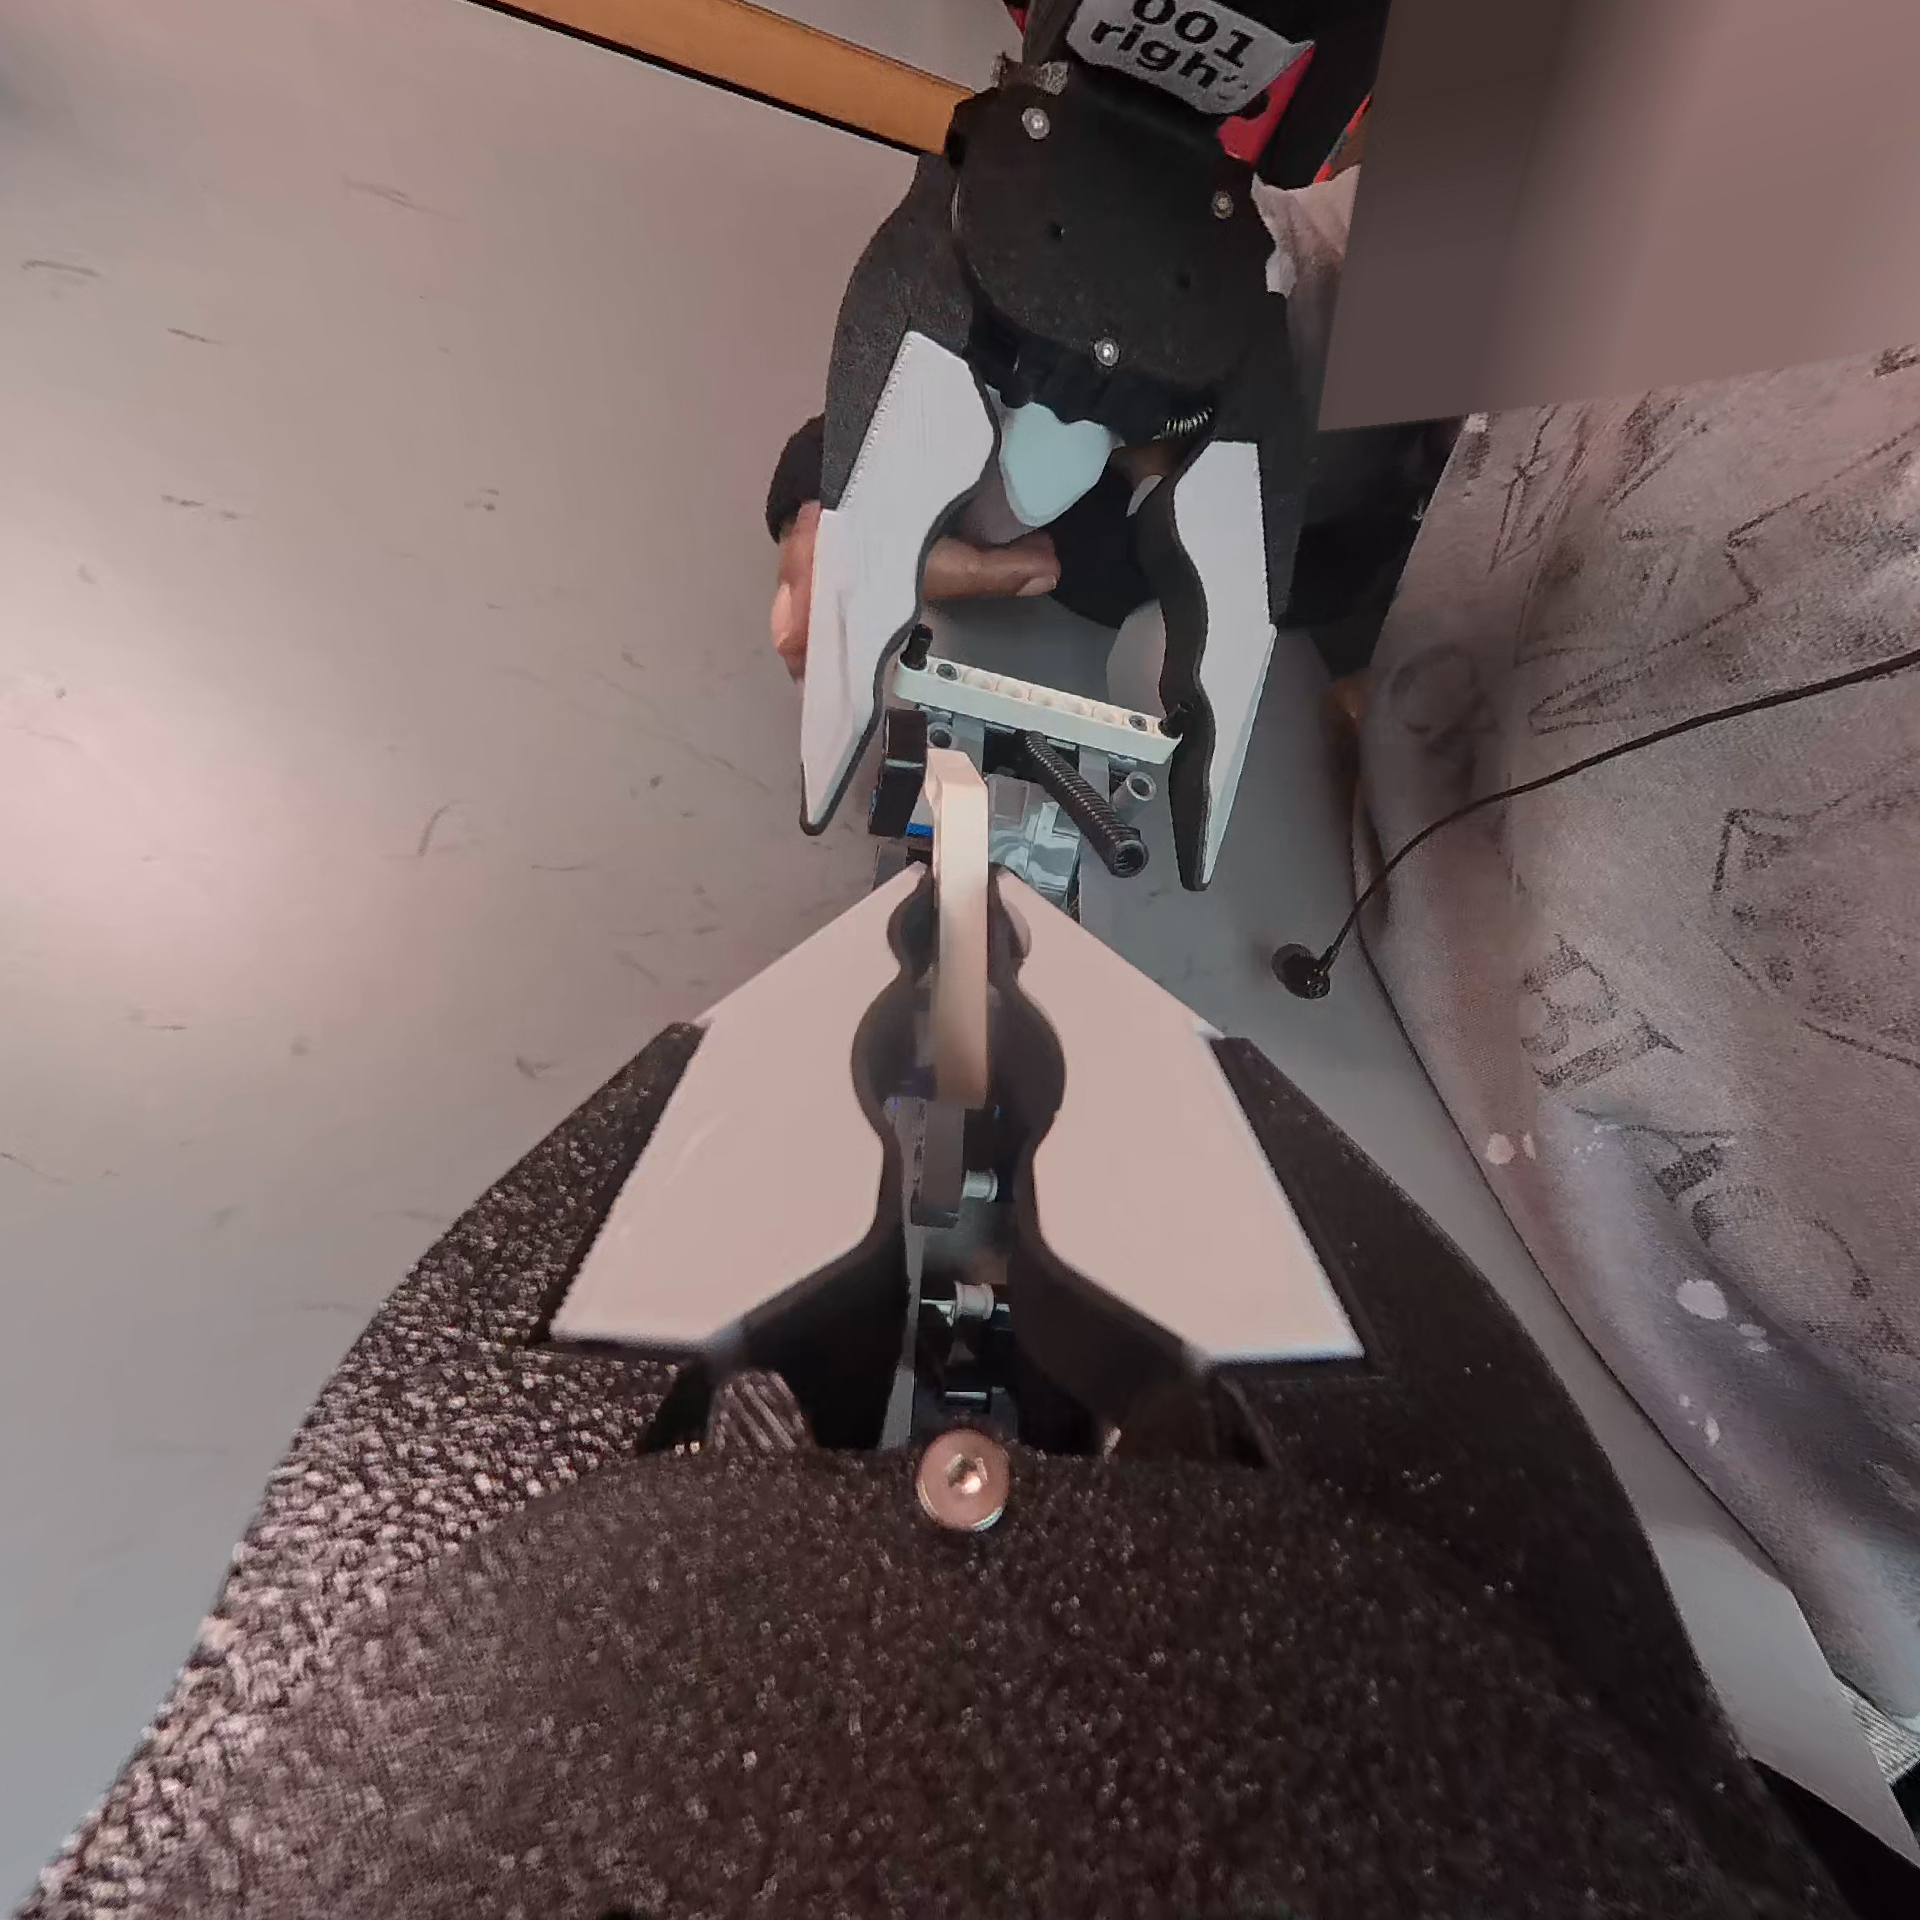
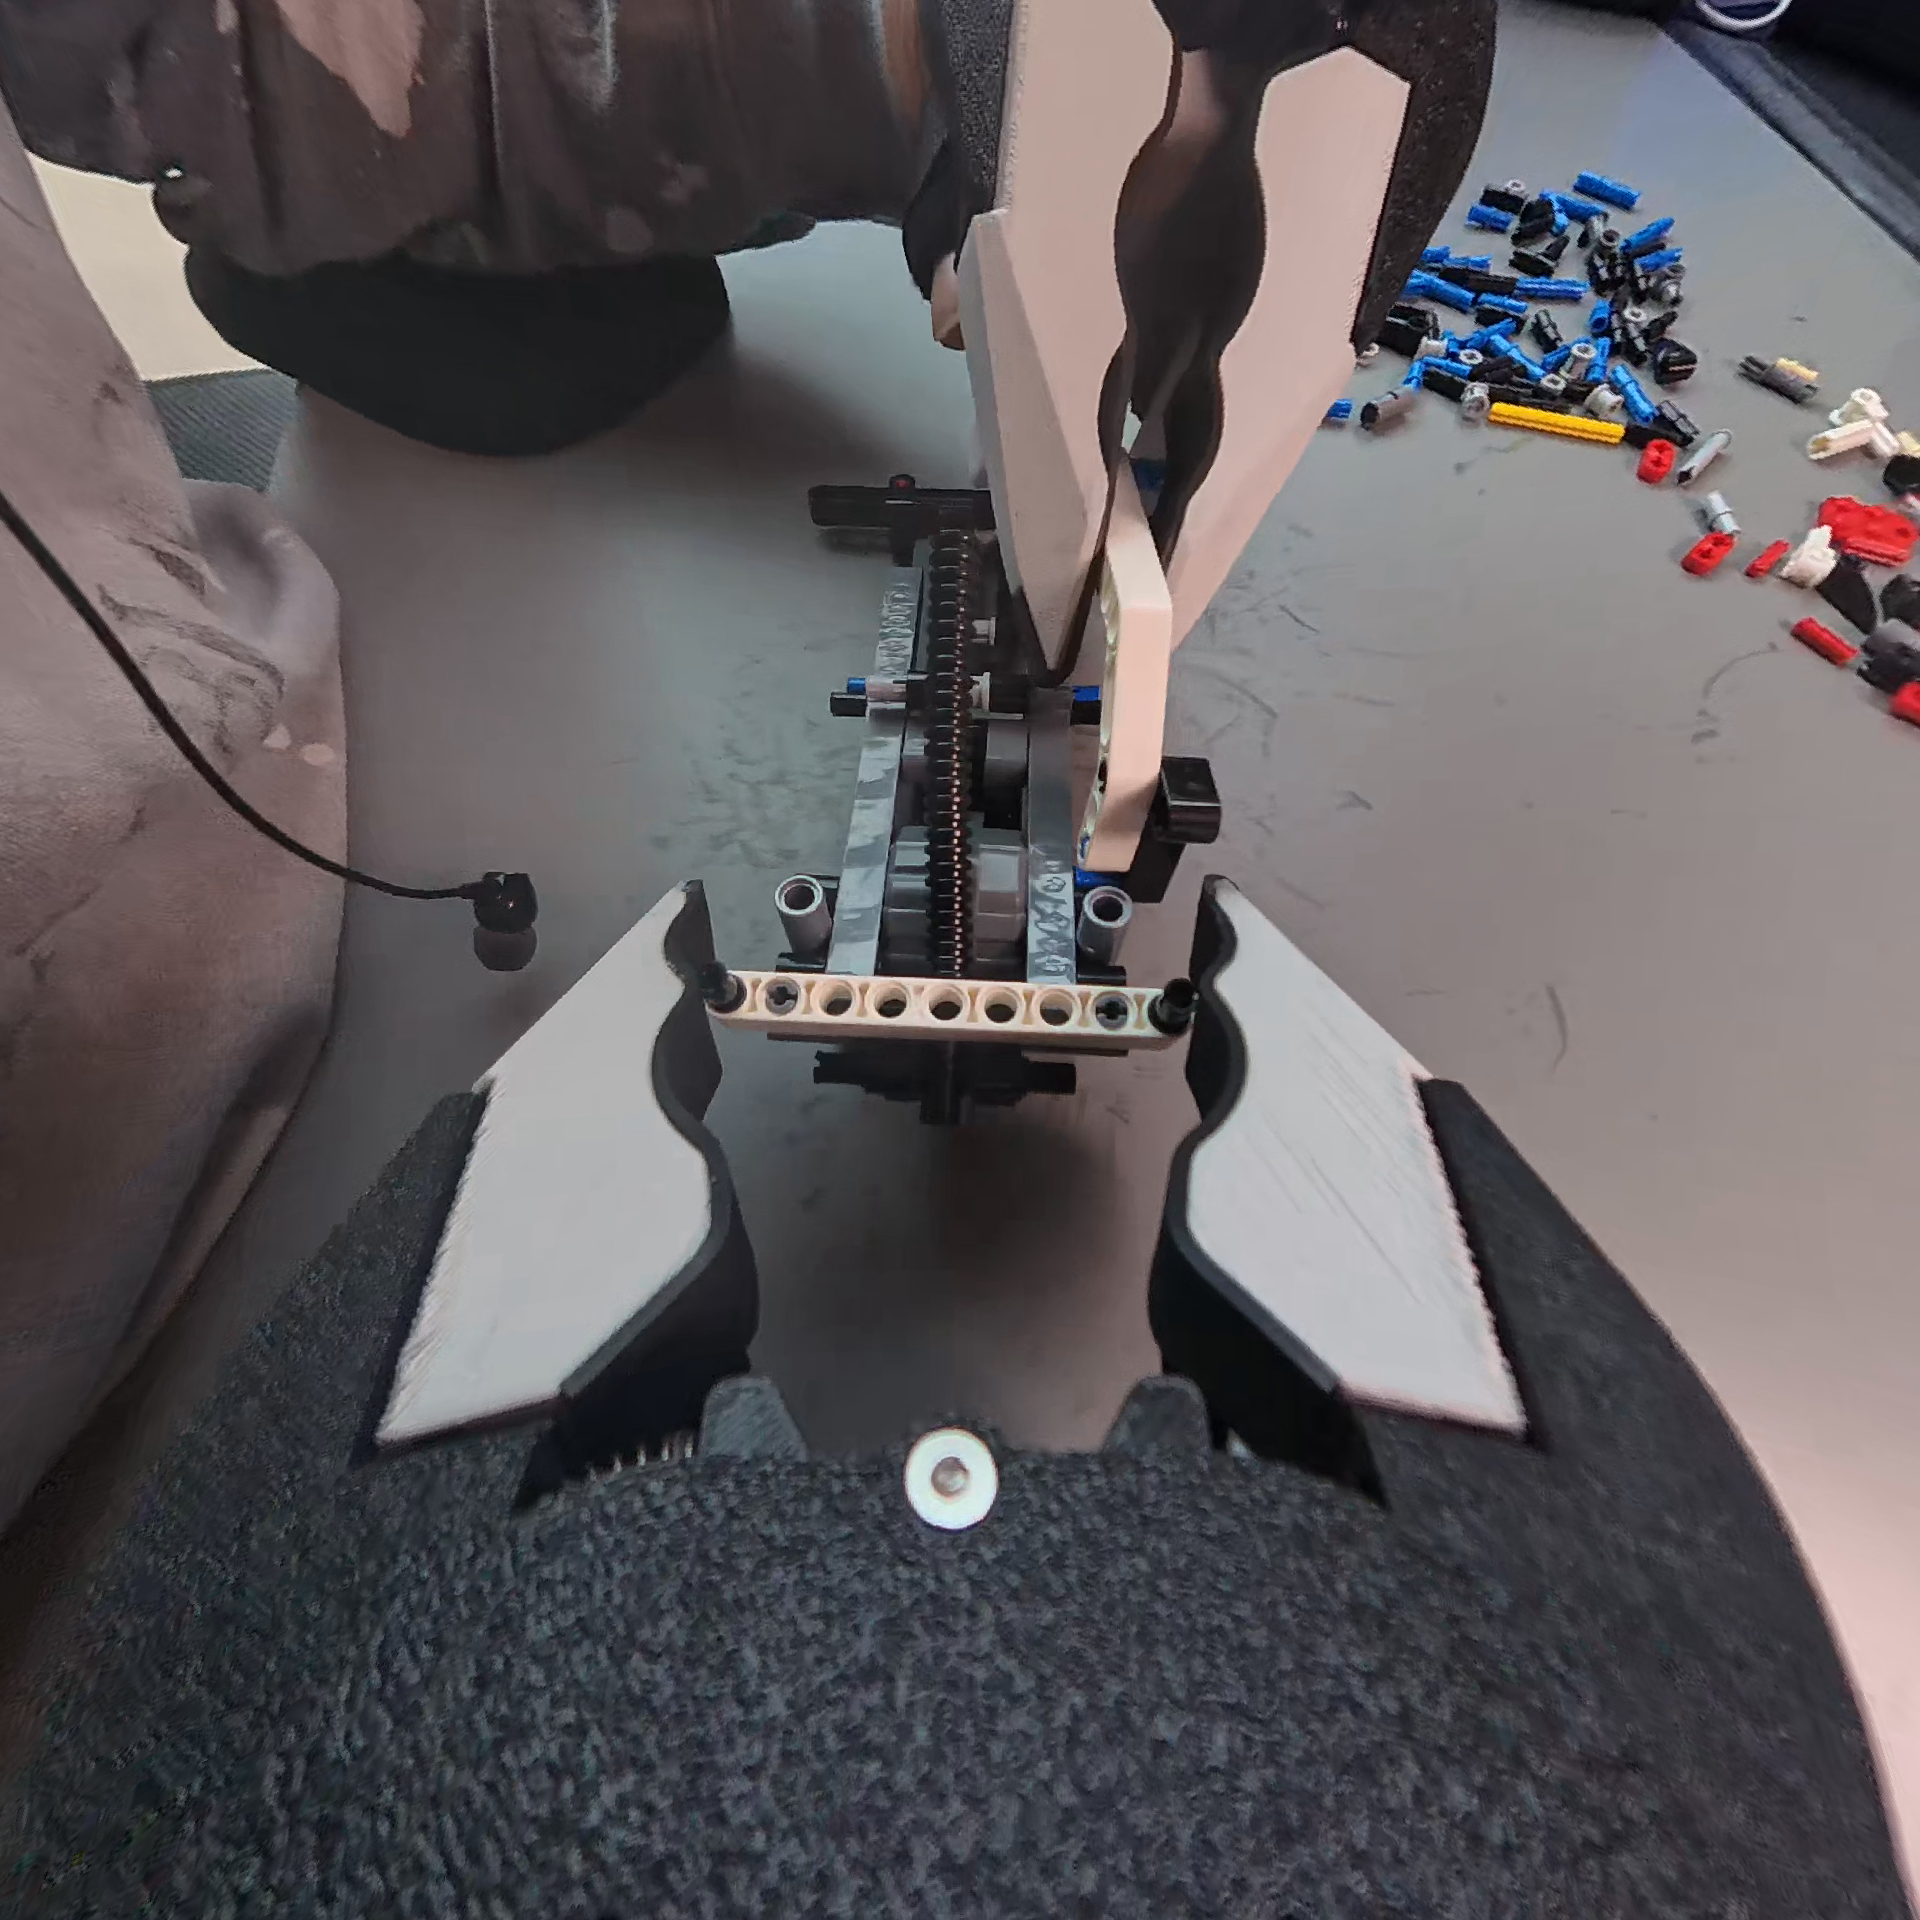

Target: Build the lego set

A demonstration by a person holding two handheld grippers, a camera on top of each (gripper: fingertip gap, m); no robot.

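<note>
A grey table [image 2: 1507,935] is being used as the work surface, and a person's patterned garment [image 1: 1683,831] is being seen along one edge of it. On the table, a long lego frame [image 2: 940,790] of grey beams with a black toothed strip along its middle is being steadied from both ends. The right gripper [image 2: 948,997] is being held at the frame's near end, its fingers spread wide on either side of a white holed beam [image 2: 945,1006], with each tip just beside a black pin at the beam's end; whether the pins are being pressed cannot be told. The left gripper [image 1: 961,925] is being held clenched on a cream curved panel [image 1: 958,914], which is being kept upright against the side of the frame. A heap of loose pieces [image 2: 1548,312], mostly blue and black with some red, white and yellow, is being left well apart on the table. A black earbud [image 2: 506,914] on its cord is lying near the frame.
</note>
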